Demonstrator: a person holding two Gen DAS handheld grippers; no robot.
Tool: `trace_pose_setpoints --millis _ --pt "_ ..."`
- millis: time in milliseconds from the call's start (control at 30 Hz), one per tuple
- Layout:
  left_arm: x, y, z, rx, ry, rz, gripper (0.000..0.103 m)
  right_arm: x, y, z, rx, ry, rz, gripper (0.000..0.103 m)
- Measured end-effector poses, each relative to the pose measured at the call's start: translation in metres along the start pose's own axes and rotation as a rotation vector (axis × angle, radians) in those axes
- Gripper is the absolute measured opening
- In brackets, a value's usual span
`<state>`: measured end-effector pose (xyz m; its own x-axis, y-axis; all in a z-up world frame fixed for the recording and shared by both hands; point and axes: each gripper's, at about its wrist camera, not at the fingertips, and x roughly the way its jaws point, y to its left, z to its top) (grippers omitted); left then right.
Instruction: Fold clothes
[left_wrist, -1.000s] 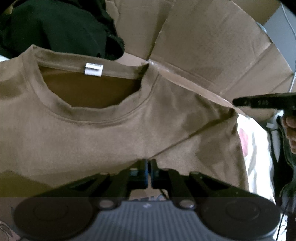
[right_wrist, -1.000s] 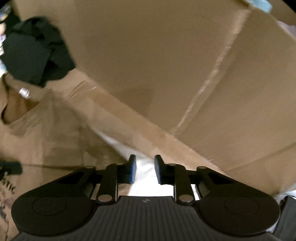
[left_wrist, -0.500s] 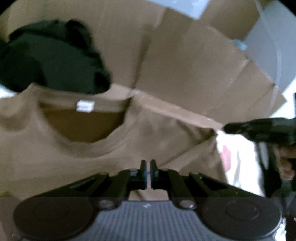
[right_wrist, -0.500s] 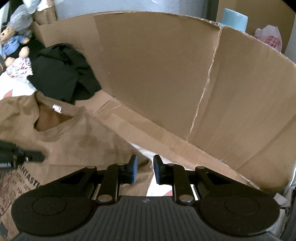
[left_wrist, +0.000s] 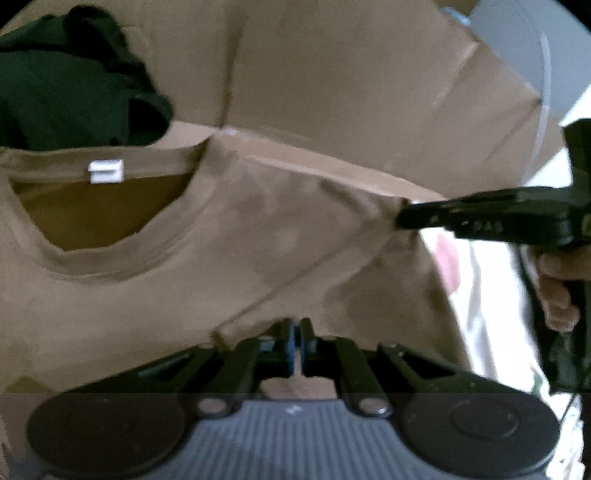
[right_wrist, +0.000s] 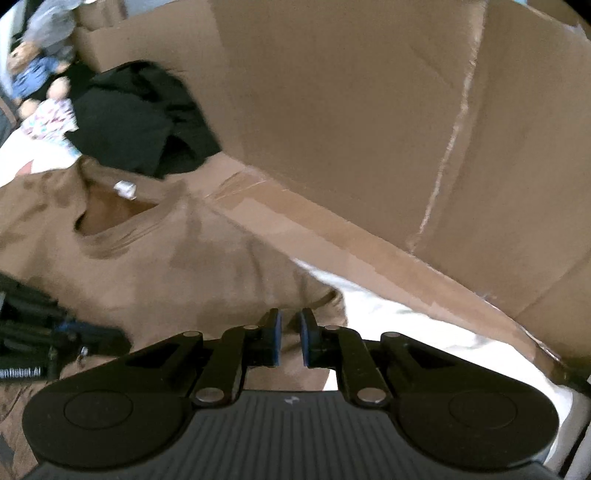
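Observation:
A tan T-shirt (left_wrist: 221, 258) lies front up, its collar and white label (left_wrist: 105, 171) toward the cardboard. My left gripper (left_wrist: 295, 332) is shut on a pinch of its chest fabric, and a taut crease runs from there to the right shoulder. At that shoulder corner my right gripper (left_wrist: 400, 218) grips the sleeve edge. In the right wrist view the T-shirt (right_wrist: 184, 277) spreads to the left. The right gripper (right_wrist: 290, 339) has its jaws nearly together with sleeve fabric between the pads.
Tall cardboard box walls (left_wrist: 369, 92) (right_wrist: 369, 110) stand close behind the shirt. A black garment pile (left_wrist: 74, 81) (right_wrist: 140, 118) lies past the collar. A white printed sheet (right_wrist: 406, 325) shows right of the sleeve, and a doll (right_wrist: 37, 62) lies far left. A hand (left_wrist: 557, 288) holds the right gripper.
My right gripper came off the white sheet onto the shirt's sleeve, and its jaws narrowed. The left gripper stayed shut on the fabric while its view shifted a little.

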<state>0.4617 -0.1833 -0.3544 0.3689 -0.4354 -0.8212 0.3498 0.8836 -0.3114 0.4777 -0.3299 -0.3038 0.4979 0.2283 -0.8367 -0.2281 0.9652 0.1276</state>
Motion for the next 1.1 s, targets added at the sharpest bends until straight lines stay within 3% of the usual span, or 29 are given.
trace_pose_setpoints --millis 67,167,233,300,367,433,500,633,733,833,1100 --pt "-0.004 0.002 0.002 -0.019 -0.001 0.023 0.004 0.002 -0.006 0.002 0.044 -0.028 -0.020 0.012" --pt "-0.020 -0.003 0.004 -0.008 -0.009 0.067 0.018 -0.004 -0.013 0.004 0.088 -0.076 -0.035 0.013" --pt "-0.035 -0.005 0.002 -0.020 -0.024 0.085 0.024 -0.013 -0.018 0.006 0.119 -0.109 0.005 0.014" --pt "-0.048 -0.004 -0.001 -0.053 -0.041 0.087 0.041 -0.017 -0.019 0.007 0.119 -0.121 0.024 0.015" --pt "-0.057 -0.002 -0.003 -0.077 -0.054 0.091 0.042 -0.022 -0.015 0.007 0.093 -0.139 0.041 0.016" --pt "-0.072 -0.001 -0.011 -0.107 -0.070 0.094 0.046 -0.025 -0.012 0.007 0.084 -0.150 0.049 0.023" --pt "-0.086 0.002 -0.020 -0.120 -0.067 0.113 0.055 -0.029 -0.005 0.004 0.080 -0.169 0.048 0.038" --pt "-0.100 0.009 -0.023 -0.111 -0.035 0.164 0.056 -0.033 0.002 0.001 0.106 -0.163 0.066 0.040" --pt "-0.106 0.021 -0.016 -0.135 -0.057 0.185 0.056 -0.038 0.008 0.000 0.095 -0.173 0.083 0.045" --pt "-0.116 0.031 -0.010 -0.196 -0.104 0.180 0.056 -0.040 0.013 -0.001 0.083 -0.176 0.071 0.049" --pt "-0.124 0.046 -0.005 -0.182 -0.153 0.117 0.056 -0.049 0.023 -0.001 0.074 -0.175 0.004 0.050"
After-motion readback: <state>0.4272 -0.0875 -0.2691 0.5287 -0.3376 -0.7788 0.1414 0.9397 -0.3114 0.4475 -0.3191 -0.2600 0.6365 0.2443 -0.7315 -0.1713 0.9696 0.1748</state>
